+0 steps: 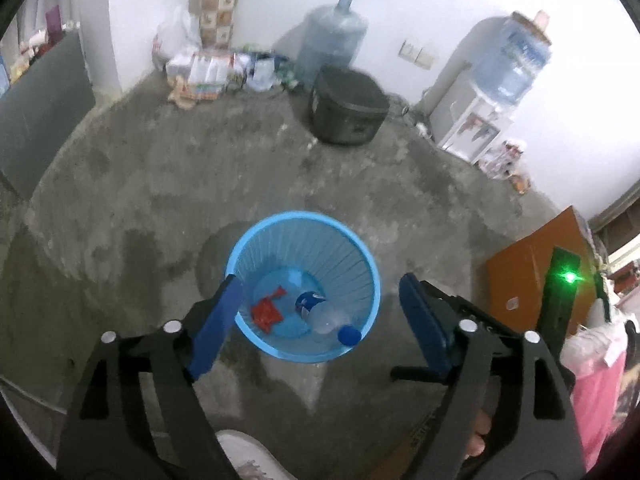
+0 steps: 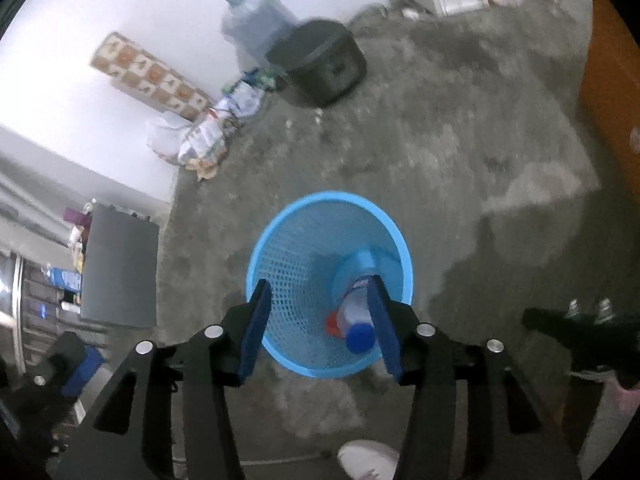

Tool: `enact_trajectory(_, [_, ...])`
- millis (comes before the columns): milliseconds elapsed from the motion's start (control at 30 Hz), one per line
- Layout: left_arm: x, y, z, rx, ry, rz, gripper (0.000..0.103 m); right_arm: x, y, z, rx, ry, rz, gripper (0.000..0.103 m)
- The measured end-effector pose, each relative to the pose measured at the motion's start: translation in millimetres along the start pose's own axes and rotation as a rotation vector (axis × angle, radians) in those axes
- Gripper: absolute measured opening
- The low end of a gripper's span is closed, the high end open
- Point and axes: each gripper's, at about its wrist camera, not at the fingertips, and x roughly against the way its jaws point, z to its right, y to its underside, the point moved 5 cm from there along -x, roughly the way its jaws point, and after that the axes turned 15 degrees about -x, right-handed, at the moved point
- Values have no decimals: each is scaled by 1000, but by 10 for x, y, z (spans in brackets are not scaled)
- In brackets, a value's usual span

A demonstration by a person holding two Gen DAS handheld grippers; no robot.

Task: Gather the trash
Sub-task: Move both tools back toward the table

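No label is legible: the plastic bottle [image 1: 320,314] has a blue-and-white label, too blurred to read. It lies in the blue basket [image 1: 362,252] w/ a crumpled red wrapper [image 1: 267,312], blue cap toward the near rim. Left view only: water dispenser [image 1: 476,120] (jug on top). Left gripper [image 1: 320,300] jaws wide, empty; right gripper [image 2: 320,304] about half open, empty, both above the basket.

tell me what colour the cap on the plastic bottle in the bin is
Blue cap, clearest in the left wrist view.
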Motion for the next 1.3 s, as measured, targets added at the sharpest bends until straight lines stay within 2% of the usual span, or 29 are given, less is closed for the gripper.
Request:
enact_trajectory(100, [406, 26, 21, -9, -8, 63, 82, 263, 63, -147, 67, -14, 62, 55])
enact_trajectory(367, [1402, 190, -115, -2, -28, 152, 85, 1043, 306, -679, 290, -52, 249, 80])
enact_trajectory(533, [2169, 382, -349, 40, -110, 235, 89, 1462, 585, -1071, 448, -70, 353, 92])
enact_trajectory(667, [2720, 593, -564, 103, -175, 290, 92, 1685, 875, -1338, 553, -99, 372, 97])
enact_trajectory(933, [3664, 1246, -1022, 291, -265, 397, 94, 2037, 1578, -1732, 719, -131, 383, 97])
enact_trajectory(1100, [4319, 1764, -1279, 381, -404, 473, 94, 2292, 2066, -1967, 859, -181, 427, 97])
enact_trajectory(1167, [4649, 2007, -1407, 405, -499, 488, 94, 2406, 2259, -2074, 911, -249, 422, 97])
enact_trajectory(1300, [5142, 2449, -1634, 467, -592, 508, 94, 2594, 2636, -2279, 961, -428, 333, 97])
